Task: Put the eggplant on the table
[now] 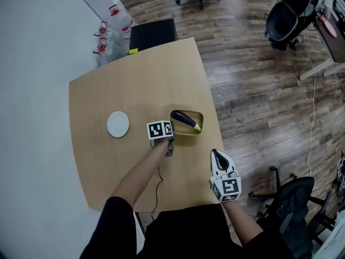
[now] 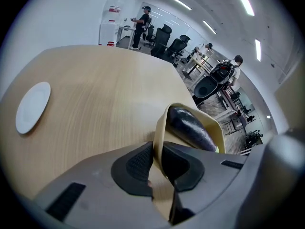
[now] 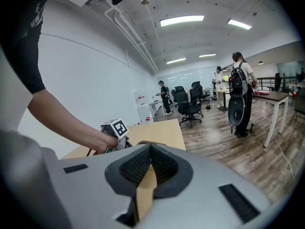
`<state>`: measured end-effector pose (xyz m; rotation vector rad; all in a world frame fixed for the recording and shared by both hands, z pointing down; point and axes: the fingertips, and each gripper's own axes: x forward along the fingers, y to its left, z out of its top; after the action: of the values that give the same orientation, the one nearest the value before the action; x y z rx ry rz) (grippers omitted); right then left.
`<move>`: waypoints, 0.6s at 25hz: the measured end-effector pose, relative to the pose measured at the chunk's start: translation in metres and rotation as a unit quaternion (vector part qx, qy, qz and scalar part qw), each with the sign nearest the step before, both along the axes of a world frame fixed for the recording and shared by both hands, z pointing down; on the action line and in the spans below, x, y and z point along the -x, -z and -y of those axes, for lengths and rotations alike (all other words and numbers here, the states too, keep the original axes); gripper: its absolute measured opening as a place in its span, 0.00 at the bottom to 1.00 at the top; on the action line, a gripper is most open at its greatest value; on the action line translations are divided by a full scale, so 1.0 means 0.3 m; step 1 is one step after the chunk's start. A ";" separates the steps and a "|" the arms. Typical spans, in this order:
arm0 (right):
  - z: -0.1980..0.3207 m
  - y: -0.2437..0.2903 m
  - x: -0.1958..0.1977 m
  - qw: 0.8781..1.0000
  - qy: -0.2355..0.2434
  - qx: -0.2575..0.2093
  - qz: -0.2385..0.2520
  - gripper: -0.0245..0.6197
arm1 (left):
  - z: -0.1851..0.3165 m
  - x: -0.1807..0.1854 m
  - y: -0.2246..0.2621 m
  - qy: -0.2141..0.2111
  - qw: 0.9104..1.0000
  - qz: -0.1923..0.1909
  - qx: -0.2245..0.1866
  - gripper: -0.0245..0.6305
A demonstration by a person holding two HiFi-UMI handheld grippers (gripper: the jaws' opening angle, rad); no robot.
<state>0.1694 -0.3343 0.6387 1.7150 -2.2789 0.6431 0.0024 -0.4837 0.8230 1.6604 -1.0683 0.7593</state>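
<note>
Head view, left gripper (image 1: pixel 172 139) clamping bowl (image 1: pixel 188 135), eggplant (image 1: pixel 184 120) inside

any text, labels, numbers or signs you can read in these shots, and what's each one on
Nothing here can be read as words or numbers.
Left marker cube: black and white square patterns, no letters.
Right marker cube: the same.
White boxes by the wall: red marks, too small to read.
Yellow tag on the black cabinet: too small to read.

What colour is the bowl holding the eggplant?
Tan bowl, clearest in the left gripper view.
</note>
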 end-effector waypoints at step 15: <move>-0.041 -0.048 0.045 0.999 0.025 0.015 0.013 0.13 | 0.027 -0.083 -0.073 0.018 0.999 0.028 0.007 0.11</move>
<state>0.1560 -0.3221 0.6530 1.6396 -2.3095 0.6895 0.0274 -0.4917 0.8448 1.6122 -1.1254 0.7919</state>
